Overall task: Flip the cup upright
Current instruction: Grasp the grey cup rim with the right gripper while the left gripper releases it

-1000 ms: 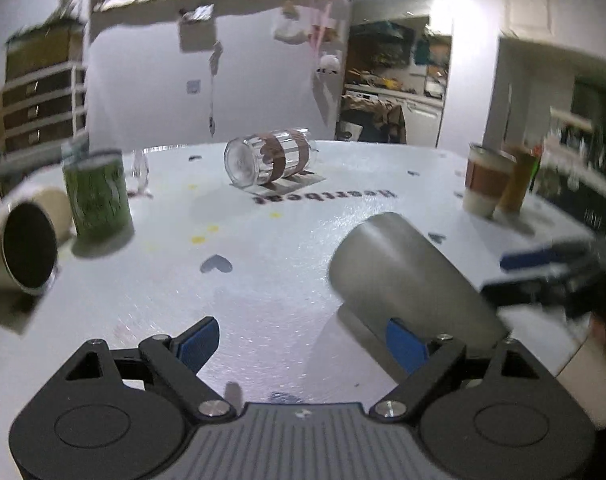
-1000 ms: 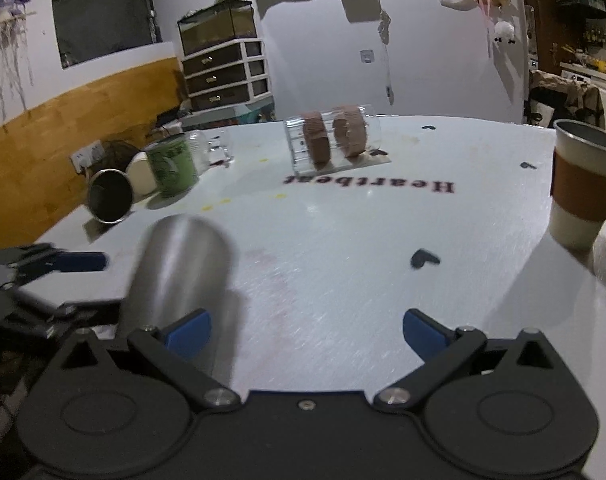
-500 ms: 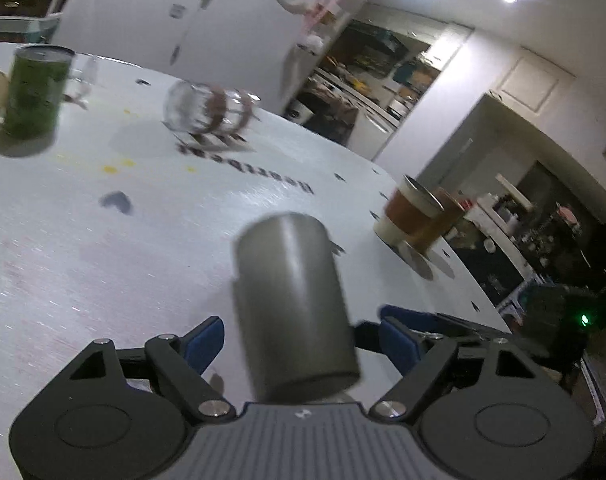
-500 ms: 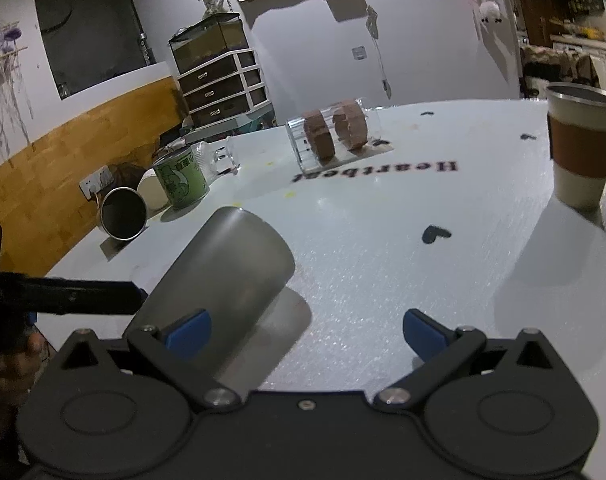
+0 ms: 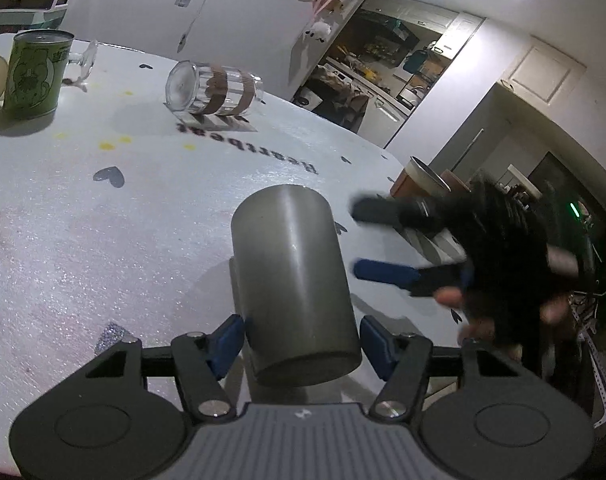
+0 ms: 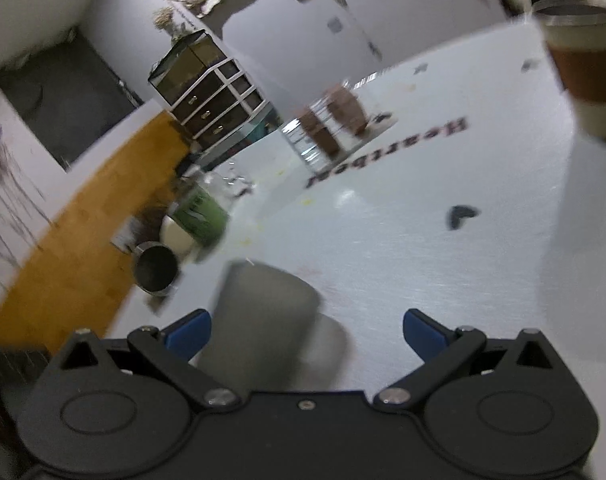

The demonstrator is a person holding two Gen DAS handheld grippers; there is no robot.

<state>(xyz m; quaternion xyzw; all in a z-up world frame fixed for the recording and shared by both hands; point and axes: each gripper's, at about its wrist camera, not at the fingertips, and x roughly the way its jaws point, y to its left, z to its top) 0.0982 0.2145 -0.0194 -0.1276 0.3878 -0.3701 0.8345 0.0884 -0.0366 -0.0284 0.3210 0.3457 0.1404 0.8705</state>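
A grey metal cup [image 5: 293, 288] lies tipped on the white table [image 5: 103, 240], its closed base pointing away from my left gripper [image 5: 301, 340]. The left fingers sit on both sides of the cup near its rim end, close to its walls; contact is unclear. In the blurred right wrist view the same cup [image 6: 263, 320] sits by the left finger of my right gripper [image 6: 305, 330], which is open and empty. The right gripper also shows in the left wrist view [image 5: 377, 240], open, just right of the cup.
A clear glass with brown bands [image 5: 213, 88] lies on its side at the back. A green can [image 5: 35, 74], a glass mug and a tipped metal cup [image 6: 155, 268] stand at the left. A sleeved paper cup [image 6: 583, 64] stands at the right edge.
The left gripper's fingers have narrowed around the grey cup. The right gripper has tilted and swung closer to the cup, with its view blurring.
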